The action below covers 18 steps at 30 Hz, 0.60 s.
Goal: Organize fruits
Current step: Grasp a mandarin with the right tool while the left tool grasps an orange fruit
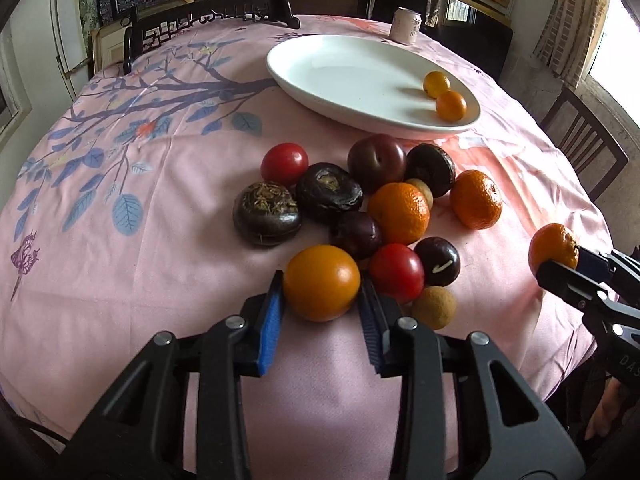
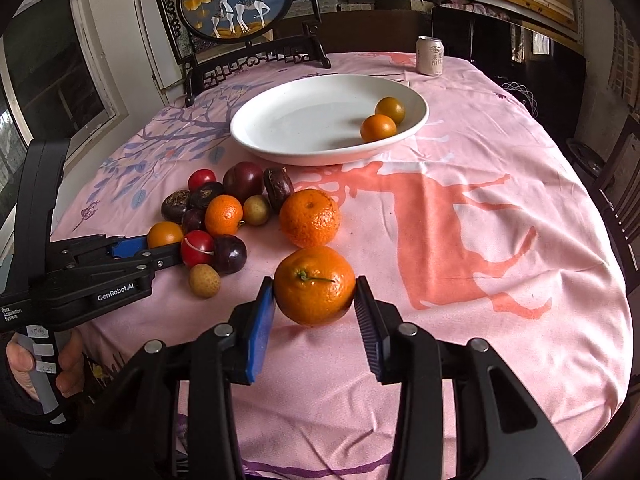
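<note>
Left claw (image 1: 321,294): closed onto a smooth orange fruit (image 1: 321,282), blue pads (image 1: 271,322) pressing both its sides, at the near edge of the fruit pile
Right claw (image 2: 315,300): clamped on a stemmed mandarin (image 2: 315,285), apart from the pile, on the pink tablecloth (image 2: 460,320)
Fruit pile (image 1: 360,208): red tomatoes, dark plums, dark flat chestnut-like pieces, mandarins and small tan longans, bunched together on the bench between the claws and the plate
Loose mandarin (image 2: 310,218): just beyond the held one, beside the pile
White plate (image 1: 320,68): behind the pile, holding two small orange fruits (image 1: 444,94) that touch near its right rim
Drink can (image 2: 430,56): upright, beyond the plate
Framed deer screen (image 2: 236,0): standing at the bench's far edge
</note>
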Motion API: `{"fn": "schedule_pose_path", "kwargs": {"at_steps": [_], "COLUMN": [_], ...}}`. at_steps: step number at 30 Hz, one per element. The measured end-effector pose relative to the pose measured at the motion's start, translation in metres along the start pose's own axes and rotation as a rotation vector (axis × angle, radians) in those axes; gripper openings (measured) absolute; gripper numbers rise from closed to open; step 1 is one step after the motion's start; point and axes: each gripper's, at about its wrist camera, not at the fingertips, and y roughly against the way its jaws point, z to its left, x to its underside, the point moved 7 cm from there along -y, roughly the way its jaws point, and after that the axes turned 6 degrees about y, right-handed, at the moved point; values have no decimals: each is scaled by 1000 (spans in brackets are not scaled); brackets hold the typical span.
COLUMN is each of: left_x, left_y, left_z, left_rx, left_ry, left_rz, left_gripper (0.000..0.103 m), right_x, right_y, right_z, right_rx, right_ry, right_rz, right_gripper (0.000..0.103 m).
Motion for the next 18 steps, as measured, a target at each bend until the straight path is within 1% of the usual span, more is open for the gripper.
{"fn": "schedule_pose_path", "kwargs": {"at_steps": [9, 13, 16, 18], "left_x": [1, -5, -23, -47], "left_y": [24, 32, 36, 39], "left_z": [-5, -8, -9, -11], "left_rx": [44, 61, 68, 53], "left_ry": [-4, -5, -11, -35], "left_rz": [-33, -37, -32, -56], "left_gripper": [35, 35, 35, 35], "right_x": [-2, -4, -12, -26], "right_y": [0, 0, 0, 0], "right_z": [9, 8, 6, 4], "right_rx": [-21, -26, -42, -52], "right_ry": [8, 1, -4, 8], "right_rz": [-6, -8, -11, -21], "right_gripper": [41, 41, 41, 41]}}
